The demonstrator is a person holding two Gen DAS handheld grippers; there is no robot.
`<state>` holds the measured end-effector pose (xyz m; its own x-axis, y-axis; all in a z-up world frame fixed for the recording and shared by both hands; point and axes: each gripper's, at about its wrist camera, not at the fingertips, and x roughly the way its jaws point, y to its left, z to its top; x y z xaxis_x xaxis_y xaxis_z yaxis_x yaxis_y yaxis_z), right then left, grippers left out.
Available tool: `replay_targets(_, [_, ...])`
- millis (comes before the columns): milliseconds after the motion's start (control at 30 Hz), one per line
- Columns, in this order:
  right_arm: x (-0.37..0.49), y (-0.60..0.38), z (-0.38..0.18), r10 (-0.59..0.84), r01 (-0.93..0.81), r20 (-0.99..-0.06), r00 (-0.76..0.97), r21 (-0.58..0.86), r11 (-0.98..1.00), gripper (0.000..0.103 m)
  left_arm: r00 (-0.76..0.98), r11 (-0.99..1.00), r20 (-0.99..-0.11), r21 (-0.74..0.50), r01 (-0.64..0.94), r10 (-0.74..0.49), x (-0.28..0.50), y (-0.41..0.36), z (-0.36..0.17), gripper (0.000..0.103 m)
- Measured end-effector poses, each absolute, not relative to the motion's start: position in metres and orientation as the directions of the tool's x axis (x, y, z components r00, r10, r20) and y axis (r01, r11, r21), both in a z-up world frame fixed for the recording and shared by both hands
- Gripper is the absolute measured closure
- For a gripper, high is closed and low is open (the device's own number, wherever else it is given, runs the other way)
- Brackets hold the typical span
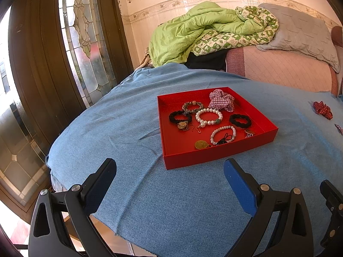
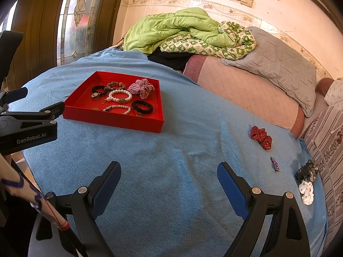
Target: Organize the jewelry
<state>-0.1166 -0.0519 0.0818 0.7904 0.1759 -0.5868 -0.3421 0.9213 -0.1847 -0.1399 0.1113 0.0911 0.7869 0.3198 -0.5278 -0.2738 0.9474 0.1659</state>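
A red tray (image 1: 218, 153) (image 2: 111, 118) sits on the blue cloth. It holds pearl bracelets (image 1: 209, 116), black hair ties (image 1: 240, 120), a checked scrunchie (image 1: 221, 100), earrings and a gold coin pendant (image 1: 201, 144). Outside the tray, to the right on the cloth, lie a red dotted scrunchie (image 2: 261, 137) (image 1: 322, 109), a small purple clip (image 2: 274, 163), a dark claw clip (image 2: 307, 170) and a white scrunchie (image 2: 307, 192). My left gripper (image 1: 170, 175) is open and empty, just in front of the tray. My right gripper (image 2: 169, 177) is open and empty over bare cloth.
The blue cloth (image 2: 171, 150) covers a rounded table with its edge at the left. A sofa (image 2: 246, 90) with a green quilt (image 2: 178, 27) and a grey pillow (image 2: 278, 64) stands behind. A glass door (image 1: 81, 42) is at the left.
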Motion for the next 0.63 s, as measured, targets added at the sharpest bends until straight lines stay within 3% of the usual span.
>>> replay_targets(300, [-0.118,-0.061,0.078,0.165,-0.330,-0.590,0.791,-0.183,0.926,0.009,0.785,0.956,-0.546,0.165,-0.241,0.292,-0.137,0.108,0.090,0.003])
replay_targets(500, [-0.115,-0.084,0.079,0.125,-0.277,-0.605,0.786,-0.164,0.947,0.009,0.752,0.971,-0.617,0.182,-0.152,0.233,-0.119,0.087,0.085,0.003])
replay_targets(633, [-0.109,-0.111,0.078,0.074,-0.201,-0.621,0.781,-0.137,0.970,0.009,0.775,0.976,-0.608,0.208,-0.057,0.175,-0.109,0.057,0.083,0.003])
